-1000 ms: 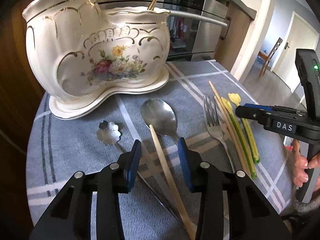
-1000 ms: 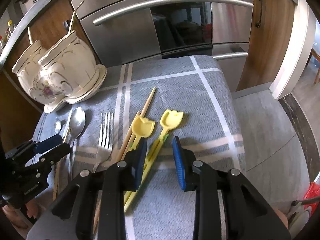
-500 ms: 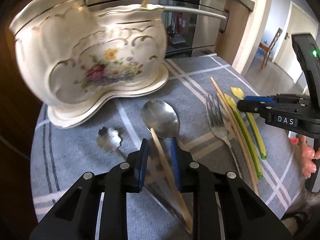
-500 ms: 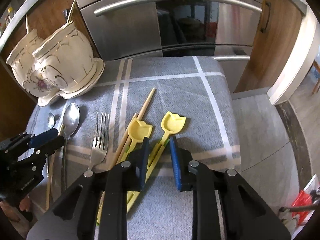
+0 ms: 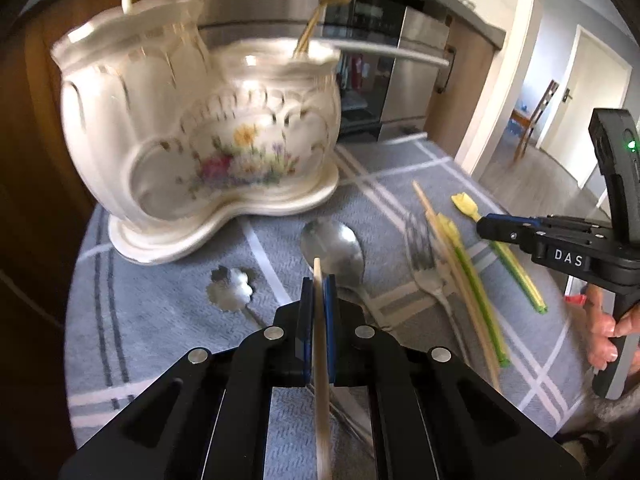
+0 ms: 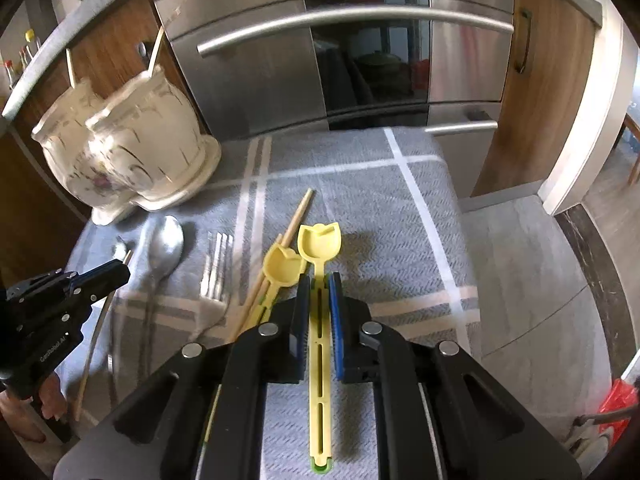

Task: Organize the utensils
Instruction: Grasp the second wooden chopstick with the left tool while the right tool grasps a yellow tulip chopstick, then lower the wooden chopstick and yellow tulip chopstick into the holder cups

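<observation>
My left gripper (image 5: 318,292) is shut on a wooden chopstick (image 5: 321,360) just above the grey cloth, in front of a large steel spoon (image 5: 333,246). My right gripper (image 6: 319,292) is shut on the handle of a yellow tulip-shaped spoon (image 6: 320,240). A second yellow spoon (image 6: 283,266), two more chopsticks (image 6: 296,220), a steel fork (image 6: 216,264) and a small flower-shaped spoon (image 5: 232,292) lie on the cloth. The white floral ceramic holder (image 5: 200,136) stands at the back left with a gold fork (image 5: 326,4) in it.
The grey checked cloth (image 6: 360,184) covers a small table. A steel oven (image 6: 360,60) stands right behind it. The table's right edge drops to the floor (image 6: 532,280). The right gripper also shows in the left wrist view (image 5: 486,226).
Both grippers have closed: the left on the wooden chopstick, the right on the yellow spoon's handle. The left gripper's view has shifted, with the holder farther and more centred.
</observation>
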The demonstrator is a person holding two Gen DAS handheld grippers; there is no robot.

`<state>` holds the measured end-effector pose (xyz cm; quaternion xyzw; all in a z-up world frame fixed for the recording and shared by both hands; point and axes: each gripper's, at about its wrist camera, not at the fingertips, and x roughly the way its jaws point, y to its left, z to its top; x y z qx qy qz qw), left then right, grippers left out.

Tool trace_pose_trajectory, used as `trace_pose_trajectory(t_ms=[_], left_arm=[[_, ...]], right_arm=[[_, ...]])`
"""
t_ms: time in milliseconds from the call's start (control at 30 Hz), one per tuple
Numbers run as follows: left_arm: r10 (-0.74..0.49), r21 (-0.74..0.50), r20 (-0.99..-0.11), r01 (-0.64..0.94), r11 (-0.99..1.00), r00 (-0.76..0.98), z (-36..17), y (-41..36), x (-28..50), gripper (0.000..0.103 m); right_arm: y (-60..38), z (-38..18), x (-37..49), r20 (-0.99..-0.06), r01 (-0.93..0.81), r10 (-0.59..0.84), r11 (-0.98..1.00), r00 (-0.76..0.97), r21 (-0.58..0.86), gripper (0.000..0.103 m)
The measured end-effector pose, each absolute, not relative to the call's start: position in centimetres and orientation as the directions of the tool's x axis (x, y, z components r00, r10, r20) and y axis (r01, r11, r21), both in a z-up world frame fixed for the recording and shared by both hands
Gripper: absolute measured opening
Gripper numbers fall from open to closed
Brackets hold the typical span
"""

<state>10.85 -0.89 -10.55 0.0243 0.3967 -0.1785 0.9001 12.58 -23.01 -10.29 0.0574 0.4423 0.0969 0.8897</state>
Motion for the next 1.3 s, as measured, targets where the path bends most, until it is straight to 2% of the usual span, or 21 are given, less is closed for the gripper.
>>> trace_pose_trajectory(t_ms=[367,633,800,1033,1133,1300], left_arm=[[-0.357,-0.143,-0.578,0.339,0.930,0.734,-4.3,2.5,8.4,0.006],[-0.370,-0.152,-0.528,0.344,0.927,0.764,-1.7,4.5,6.2,0.006],[-0.355,-0.116,-0.502,0.346,0.931,0.788,-0.1,5.1,4.7,0.006],[-0.340,-0.113,-0.459,0.326,0.939,0.820,2.9,6.2,4.8,0.006],[-0.339,-0.104,-0.417,0.327,0.939,0.843,5.6,6.8,5.1,0.006],[-0.301,-0.056,-0.343,0.301,0.952,0.890,10.8,7.2,7.1,0.006]], right_arm=[[-21.2,-4.9,10.7,-0.638,-0.226,0.341,0.940,0.690,0.257,0.010],[-19.2,-2.2,9.4,-0.574,-0.287,0.366,0.931,0.732,0.228,0.010],[-18.8,-1.1,8.8,-0.521,-0.309,0.385,0.923,0.762,0.231,0.010],[-17.9,-0.3,12.0,-0.484,-0.328,0.452,0.888,0.749,0.322,0.010],[-17.1,0.6,14.0,-0.437,-0.348,0.489,0.864,0.755,0.365,0.010],[-14.9,2.3,16.6,-0.371,-0.372,0.490,0.861,0.789,0.346,0.010]])
